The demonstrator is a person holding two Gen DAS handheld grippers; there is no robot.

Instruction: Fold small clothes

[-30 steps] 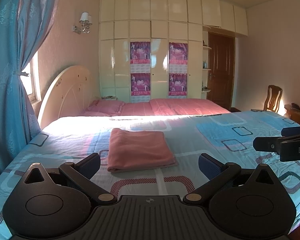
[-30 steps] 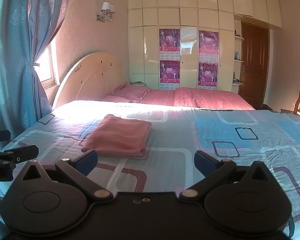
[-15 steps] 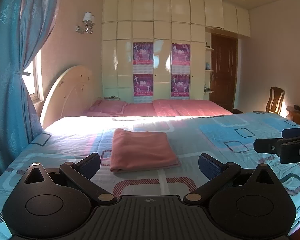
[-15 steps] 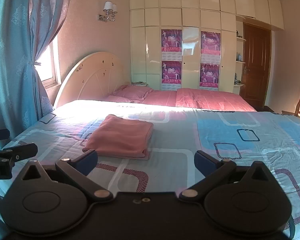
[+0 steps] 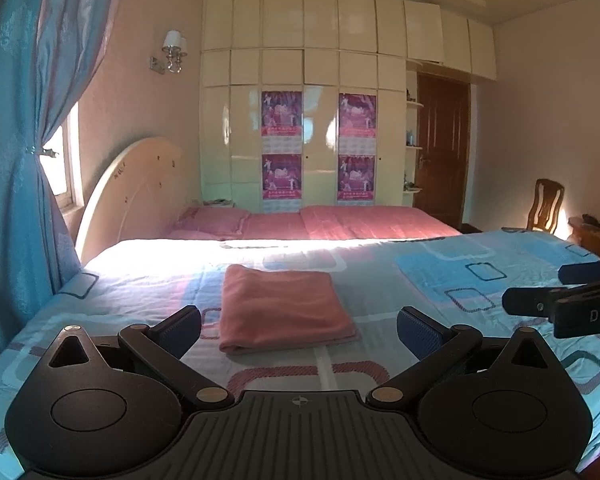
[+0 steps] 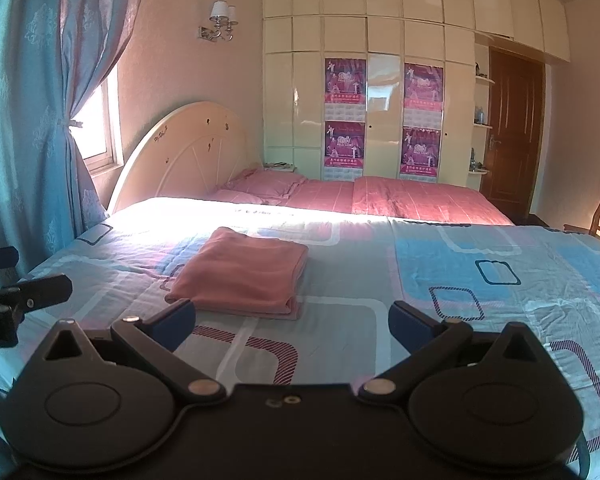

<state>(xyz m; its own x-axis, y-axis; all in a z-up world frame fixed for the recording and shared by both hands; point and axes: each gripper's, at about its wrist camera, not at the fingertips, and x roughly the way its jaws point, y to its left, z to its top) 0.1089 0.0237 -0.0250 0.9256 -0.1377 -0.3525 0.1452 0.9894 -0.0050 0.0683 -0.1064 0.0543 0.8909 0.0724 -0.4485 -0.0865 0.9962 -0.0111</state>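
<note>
Pink cloth (image 5: pixel 282 306), folded into a neat flat rectangle, lies on the blue patterned bedspread (image 5: pixel 440 280), and everything else can be placed from it. Its folded edge faces the near side of the bed; in the right wrist view the stacked layers show along the cloth's (image 6: pixel 242 276) right edge. Nothing touches it.

Just short of the cloth, the left gripper (image 5: pixel 298 326) hangs above the bedspread with its blue-padded fingers (image 5: pixel 180 326) spread wide, holding nothing; the cloth sits in line with the gap between them but beyond the tips. Off to the cloth's right, well apart from it, the right gripper (image 6: pixel 290 322) is likewise spread wide and empty, its fingers (image 6: pixel 410 324) over a bare stretch of bedspread (image 6: pixel 460 264).

Beyond the cloth, past a band of bright sunlight, a pink bed cover (image 5: pixel 340 222) and pillow (image 5: pixel 212 216) lie against a cream arched headboard (image 5: pixel 132 184). Behind those stands a cream wardrobe (image 5: pixel 320 80) bearing four purple posters (image 5: pixel 282 114). Blue curtains (image 5: pixel 16 120) hang far to the cloth's left.
</note>
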